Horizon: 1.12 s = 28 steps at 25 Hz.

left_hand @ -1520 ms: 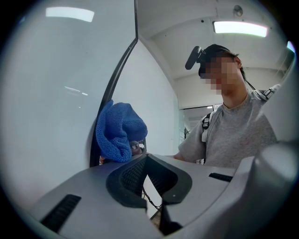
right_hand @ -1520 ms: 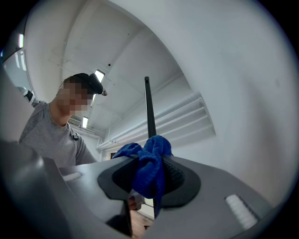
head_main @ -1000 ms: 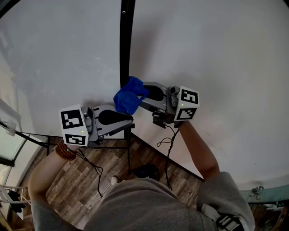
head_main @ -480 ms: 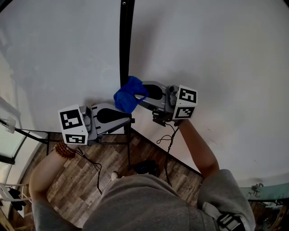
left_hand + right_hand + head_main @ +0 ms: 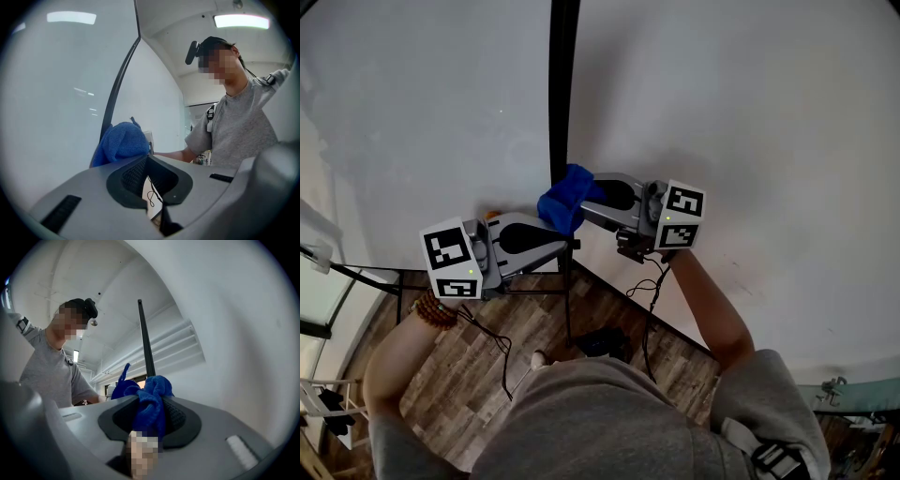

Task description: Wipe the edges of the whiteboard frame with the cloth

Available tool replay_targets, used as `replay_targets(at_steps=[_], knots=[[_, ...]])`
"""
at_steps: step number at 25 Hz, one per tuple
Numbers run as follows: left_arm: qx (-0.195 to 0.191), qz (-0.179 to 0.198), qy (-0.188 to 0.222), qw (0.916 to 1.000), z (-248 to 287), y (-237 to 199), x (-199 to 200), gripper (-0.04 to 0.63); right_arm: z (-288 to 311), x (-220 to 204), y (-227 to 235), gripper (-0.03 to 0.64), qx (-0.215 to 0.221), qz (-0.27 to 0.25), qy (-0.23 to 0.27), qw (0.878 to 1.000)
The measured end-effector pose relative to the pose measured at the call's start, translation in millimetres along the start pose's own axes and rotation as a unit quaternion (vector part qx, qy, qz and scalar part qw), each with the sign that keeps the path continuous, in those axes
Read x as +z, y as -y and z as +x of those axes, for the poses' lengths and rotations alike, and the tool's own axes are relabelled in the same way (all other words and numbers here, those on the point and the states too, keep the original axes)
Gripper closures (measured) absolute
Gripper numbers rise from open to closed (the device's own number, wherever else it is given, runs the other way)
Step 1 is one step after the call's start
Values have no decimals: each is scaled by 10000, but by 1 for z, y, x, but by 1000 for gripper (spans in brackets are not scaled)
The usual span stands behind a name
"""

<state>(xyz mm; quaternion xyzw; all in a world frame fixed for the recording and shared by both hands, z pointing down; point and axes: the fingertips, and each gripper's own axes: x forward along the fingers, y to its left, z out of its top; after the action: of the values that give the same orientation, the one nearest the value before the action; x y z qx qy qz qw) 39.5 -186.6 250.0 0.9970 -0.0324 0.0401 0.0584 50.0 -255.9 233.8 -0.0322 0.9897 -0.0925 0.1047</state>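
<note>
Blue microfibre cloth (image 5: 565,197) is bunched and pinched between the jaws of the right gripper (image 5: 587,202), with a loose tail sticking out past the tips. The wad sits against the black frame strip (image 5: 559,94) at its lower end, close to the bottom edge of the whiteboard (image 5: 441,112). Gripping it as a thick wad looks deliberate, since it puts soft fabric rather than hard jaw between the tool and the narrow strip and lets the bulk wrap a little over the strip's sides. The left gripper (image 5: 566,247) hangs just below the cloth at the board's bottom edge. Its jaws are drawn together with only a sliver of light between them and nothing held, so it appears to be idling or steadying, not wiping. Whether it touches the board cannot be told. The work surface is vertical, with two plain white panels on either side of the dark strip. They are glossy enough to throw back the ceiling light (image 5: 241,21), and no writing shows on them. Below the bottom edge are the thin black legs of a stand (image 5: 567,309), and a dark cable (image 5: 647,291) trails from the right tool over a wood-plank floor (image 5: 459,366). Most of the strip rises bare above the cloth toward the top edge, so the bulk of the wiping seems to lie ahead
</note>
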Motion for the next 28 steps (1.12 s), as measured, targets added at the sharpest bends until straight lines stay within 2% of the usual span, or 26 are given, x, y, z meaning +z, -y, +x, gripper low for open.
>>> replay_targets(at_steps=[5,10,17,28], knots=[[49,13,-21,10000,-3,3,-11,588,-1,-14,-2,488,-81,34,-69,9999],[96,36,-110,9999,-1,-8,-20,588,-6,-26,14,488,-183,86,-215,9996],[195,-1,-167,9997,-13,11,-41,588,-5,-43,-2,488,-321,205,-263,9989],[201,-53,-219,9995,-7,17,-65,588,-10,-72,0,488,-554,306,-419,9971]])
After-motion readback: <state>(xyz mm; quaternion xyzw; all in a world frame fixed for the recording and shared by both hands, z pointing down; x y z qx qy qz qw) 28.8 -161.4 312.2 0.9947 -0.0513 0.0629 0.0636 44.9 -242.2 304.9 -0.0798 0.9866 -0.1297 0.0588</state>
